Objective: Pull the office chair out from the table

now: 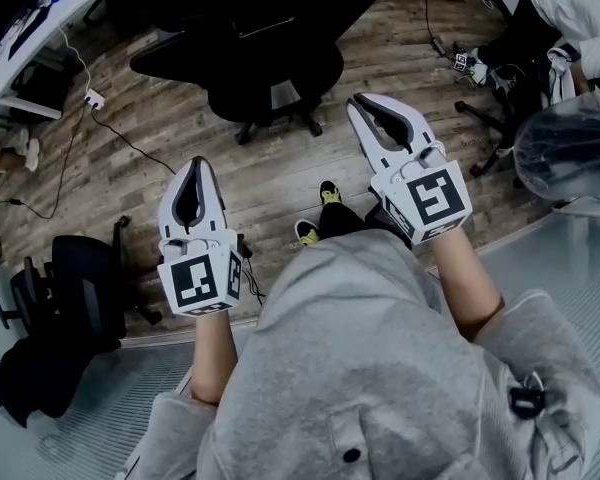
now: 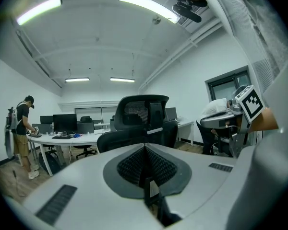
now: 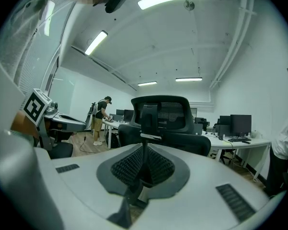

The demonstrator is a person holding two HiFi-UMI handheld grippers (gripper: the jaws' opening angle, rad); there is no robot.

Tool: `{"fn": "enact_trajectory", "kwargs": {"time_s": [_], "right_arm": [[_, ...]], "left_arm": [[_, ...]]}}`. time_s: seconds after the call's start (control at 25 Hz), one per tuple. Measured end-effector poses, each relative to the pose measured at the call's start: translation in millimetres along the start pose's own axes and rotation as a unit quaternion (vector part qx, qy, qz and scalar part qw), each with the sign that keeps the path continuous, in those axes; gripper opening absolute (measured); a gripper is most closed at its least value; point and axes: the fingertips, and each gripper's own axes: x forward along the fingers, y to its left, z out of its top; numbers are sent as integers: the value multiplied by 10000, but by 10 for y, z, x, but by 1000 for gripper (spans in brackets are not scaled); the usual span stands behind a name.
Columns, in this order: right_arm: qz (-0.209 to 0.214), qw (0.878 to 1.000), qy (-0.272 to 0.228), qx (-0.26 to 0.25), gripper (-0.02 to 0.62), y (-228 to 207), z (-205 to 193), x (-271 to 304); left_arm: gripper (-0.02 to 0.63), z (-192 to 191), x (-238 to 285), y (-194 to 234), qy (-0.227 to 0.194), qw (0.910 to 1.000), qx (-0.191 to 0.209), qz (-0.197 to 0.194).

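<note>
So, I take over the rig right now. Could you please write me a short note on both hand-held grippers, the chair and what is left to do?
Left hand-held gripper: shut, empty, in the air.
Right hand-held gripper: shut, empty, in the air.
Office chair: on the wooden floor ahead of both, backrest toward you, touched by neither.
Table: white, beyond the chair.
Done: no grip on the chair yet.
Left: probably open the jaws, take the backrest and pull the chair toward you.
</note>
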Motion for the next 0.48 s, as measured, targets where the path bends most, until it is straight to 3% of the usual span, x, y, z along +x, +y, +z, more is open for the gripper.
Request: {"fn": "enact_trajectory", "kwargs": {"time_s": [0.48], "right_arm": [[3,10000,-44,28,49,72,16,-56]], "left_arm": [[14,29,-121,-40,-40,10000,-39,44]]}}
